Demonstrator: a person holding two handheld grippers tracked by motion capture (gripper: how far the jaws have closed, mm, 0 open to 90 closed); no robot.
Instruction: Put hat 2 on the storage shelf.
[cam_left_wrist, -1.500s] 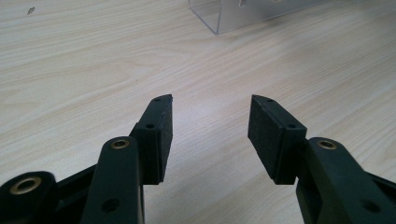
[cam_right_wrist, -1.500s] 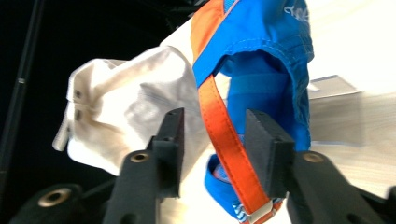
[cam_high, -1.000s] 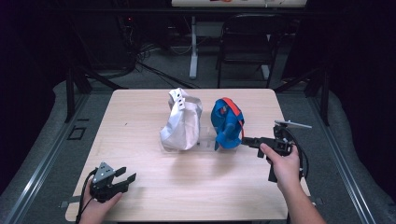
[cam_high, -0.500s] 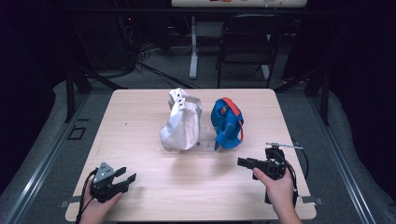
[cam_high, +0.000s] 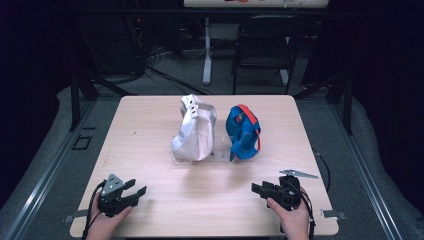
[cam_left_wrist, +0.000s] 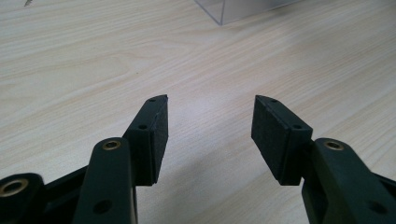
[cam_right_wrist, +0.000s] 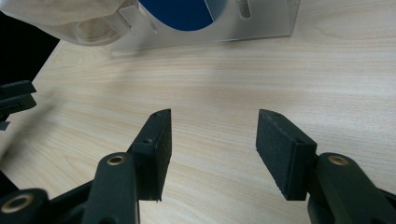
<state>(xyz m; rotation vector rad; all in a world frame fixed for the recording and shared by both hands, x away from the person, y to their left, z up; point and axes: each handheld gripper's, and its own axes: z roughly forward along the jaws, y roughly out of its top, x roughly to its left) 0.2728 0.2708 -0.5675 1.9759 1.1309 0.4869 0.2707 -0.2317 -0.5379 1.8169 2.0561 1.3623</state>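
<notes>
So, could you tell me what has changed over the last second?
The right gripper drew back from the blue cap toward the table's near edge, jaws open and empty. The left gripper stayed at the near left corner, open. The white cap and blue cap remain on their clear stand.

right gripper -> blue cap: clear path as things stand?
Probably yes. The right gripper is open and empty, and only bare table lies between it and the blue cap on the clear stand.
</notes>
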